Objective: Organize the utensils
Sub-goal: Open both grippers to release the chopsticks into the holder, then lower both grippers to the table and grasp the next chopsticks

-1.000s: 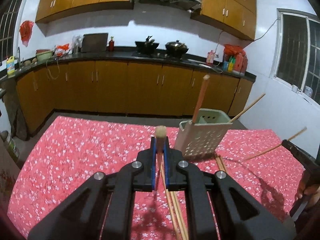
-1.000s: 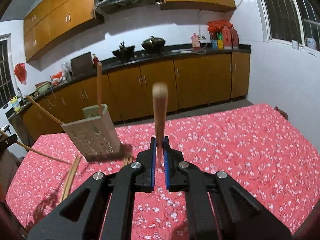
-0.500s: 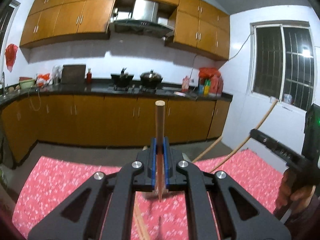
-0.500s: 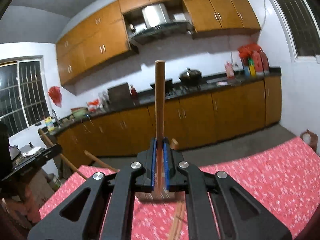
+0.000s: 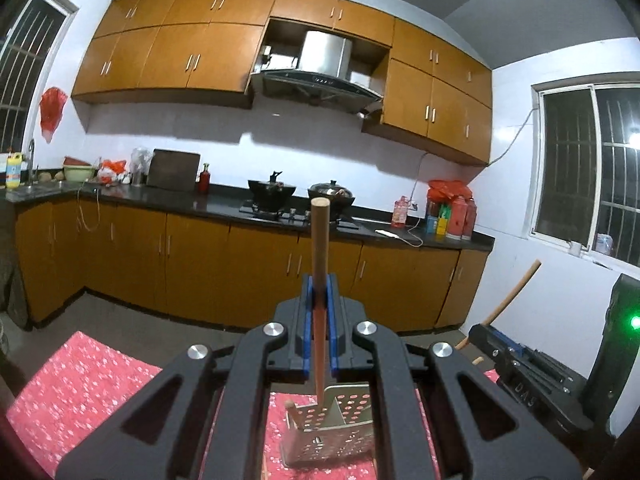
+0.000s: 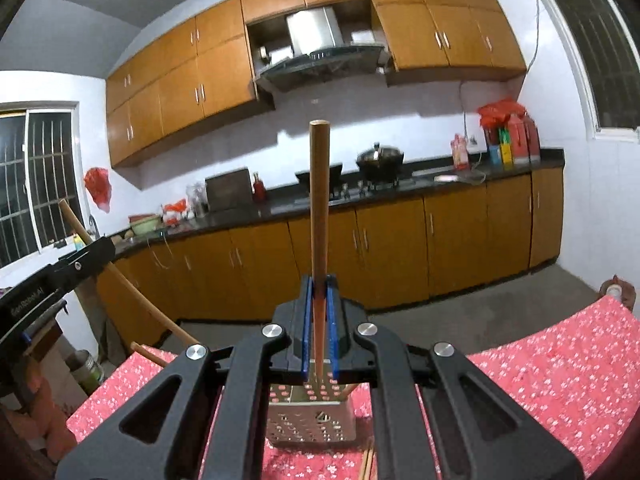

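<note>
Here each tool (image 5: 319, 320) (image 6: 319, 320) grips one chopstick (image 5: 320, 264) (image 6: 319, 216) above one holder (image 5: 332, 436).

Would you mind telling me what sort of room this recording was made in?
A home kitchen, most likely: a range hood hangs over pots on a stove, wooden cabinets line the wall, and a perforated utensil holder stands on a red floral tablecloth.

Both wrist cams sat close above the table (image 5: 92, 372), looking along their fingers toward the kitchen counter (image 6: 440, 184). Shared: perforated holder (image 5: 340, 428) directly below, stove wall beyond.
</note>
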Demonstrator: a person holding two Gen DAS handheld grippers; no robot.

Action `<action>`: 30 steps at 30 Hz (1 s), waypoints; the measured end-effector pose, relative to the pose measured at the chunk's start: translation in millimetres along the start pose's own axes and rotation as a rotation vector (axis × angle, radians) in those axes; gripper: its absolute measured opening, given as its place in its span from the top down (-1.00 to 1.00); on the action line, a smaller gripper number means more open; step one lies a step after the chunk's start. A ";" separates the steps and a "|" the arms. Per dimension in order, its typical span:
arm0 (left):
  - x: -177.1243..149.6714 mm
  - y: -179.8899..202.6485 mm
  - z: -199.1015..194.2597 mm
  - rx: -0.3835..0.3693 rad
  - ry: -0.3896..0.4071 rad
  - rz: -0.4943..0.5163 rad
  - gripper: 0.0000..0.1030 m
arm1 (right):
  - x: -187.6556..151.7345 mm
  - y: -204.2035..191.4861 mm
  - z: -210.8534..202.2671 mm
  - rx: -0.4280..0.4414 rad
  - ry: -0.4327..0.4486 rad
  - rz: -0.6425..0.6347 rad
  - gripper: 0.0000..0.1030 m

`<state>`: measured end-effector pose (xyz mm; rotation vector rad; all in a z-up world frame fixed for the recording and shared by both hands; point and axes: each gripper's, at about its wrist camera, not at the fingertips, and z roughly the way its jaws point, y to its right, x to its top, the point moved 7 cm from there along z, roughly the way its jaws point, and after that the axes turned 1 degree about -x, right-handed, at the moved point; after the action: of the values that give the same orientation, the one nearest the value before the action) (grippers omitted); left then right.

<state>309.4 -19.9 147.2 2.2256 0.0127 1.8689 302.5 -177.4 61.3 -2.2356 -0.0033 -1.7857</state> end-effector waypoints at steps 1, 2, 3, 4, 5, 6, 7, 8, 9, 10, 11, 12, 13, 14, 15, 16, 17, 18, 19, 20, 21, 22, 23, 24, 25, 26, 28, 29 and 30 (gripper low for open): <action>-3.5 -0.9 4.3 0.003 -0.003 0.000 0.85 | -3.0 -0.4 2.9 0.001 -0.010 0.000 0.85; -7.9 -0.2 8.8 0.004 -0.010 0.002 0.85 | -6.7 -1.1 5.5 0.001 -0.020 -0.004 0.85; -10.7 -1.0 11.4 0.003 -0.015 0.003 0.85 | -9.1 -2.5 5.9 0.002 -0.026 -0.007 0.85; -13.7 0.5 13.9 0.002 -0.021 0.007 0.85 | -11.3 -2.8 6.2 0.001 -0.032 -0.011 0.85; -16.1 1.4 15.2 0.003 -0.025 0.009 0.85 | -12.4 -2.6 5.9 0.001 -0.035 -0.012 0.85; -19.1 2.0 17.7 0.002 -0.032 0.012 0.85 | -13.8 -2.8 6.2 0.001 -0.041 -0.012 0.85; -22.2 2.3 20.2 0.001 -0.042 0.012 0.85 | -14.8 -3.0 7.1 0.002 -0.047 -0.011 0.85; -25.4 2.4 22.8 -0.003 -0.055 0.010 0.85 | -17.4 -3.1 8.2 0.006 -0.064 -0.009 0.85; -27.1 1.4 23.4 -0.004 -0.061 0.008 0.85 | -18.7 -3.3 8.9 0.012 -0.075 -0.005 0.84; -29.2 0.9 24.2 -0.003 -0.070 0.005 0.85 | -19.7 -3.7 9.4 0.014 -0.079 -0.004 0.82; -30.4 0.2 24.4 -0.001 -0.074 0.005 0.80 | -21.3 -3.8 8.9 0.016 -0.086 -0.007 0.79; -30.8 0.2 24.1 -0.001 -0.076 0.007 0.78 | -22.7 -4.3 7.9 0.014 -0.089 -0.012 0.63; -30.7 0.1 23.6 0.003 -0.078 0.009 0.70 | -23.1 -4.0 5.6 0.013 -0.086 -0.010 0.40; -30.0 -0.2 22.2 0.005 -0.078 0.009 0.62 | -22.0 -4.0 5.1 0.012 -0.082 -0.007 0.32; -29.4 -1.0 20.5 0.005 -0.077 0.007 0.57 | -20.7 -3.5 2.6 0.012 -0.073 -0.002 0.26; -29.2 -1.9 18.7 0.006 -0.075 0.005 0.50 | -19.0 -3.5 0.7 0.012 -0.068 0.000 0.26; -29.3 -2.9 16.2 0.008 -0.073 0.003 0.46 | -17.2 -4.2 0.2 0.013 -0.065 0.001 0.25; -28.0 -3.9 13.0 0.009 -0.071 0.000 0.45 | -14.5 -4.6 -1.8 0.014 -0.059 0.004 0.25; -27.3 -4.7 10.3 0.009 -0.070 -0.004 0.43 | -13.5 -4.7 -3.2 0.015 -0.055 0.005 0.25; -26.0 -5.4 7.5 0.009 -0.068 -0.008 0.41 | -10.5 -4.6 -7.9 0.015 -0.045 0.006 0.25; -25.8 -6.9 3.3 0.008 -0.064 -0.011 0.36 | -8.0 -3.9 -10.7 0.014 -0.037 0.007 0.25; -24.8 -8.1 -0.1 0.009 -0.061 -0.013 0.34 | -5.0 -2.9 -15.2 0.014 -0.026 0.008 0.25; -23.2 -11.1 -5.4 0.012 -0.057 -0.016 0.31 | -3.1 -1.5 -18.8 0.013 -0.016 0.010 0.25; -22.5 -13.0 -9.7 0.014 -0.053 -0.018 0.29 | 0.0 1.0 -22.8 0.012 -0.004 0.012 0.24; -21.4 -16.2 -15.1 0.016 -0.050 -0.024 0.29 | 3.3 3.1 -30.6 0.010 0.013 0.016 0.24; -20.4 -20.4 -21.4 0.019 -0.047 -0.032 0.26 | 4.9 5.4 -34.9 0.008 0.023 0.019 0.24; -21.3 -30.1 -34.2 0.029 -0.041 -0.045 0.20 | 6.2 11.9 -45.9 -0.005 0.038 0.024 0.24; -23.8 -37.2 -41.6 0.043 -0.040 -0.048 0.15 | 4.9 18.1 -50.7 -0.021 0.038 0.024 0.24; -27.3 -43.6 -47.0 0.057 -0.043 -0.049 0.12 | 1.2 23.2 -53.3 -0.036 0.030 0.024 0.24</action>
<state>265.0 26.4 120.0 2.2812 0.1129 1.8162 255.9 -211.5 67.9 -2.2239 0.0622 -1.8206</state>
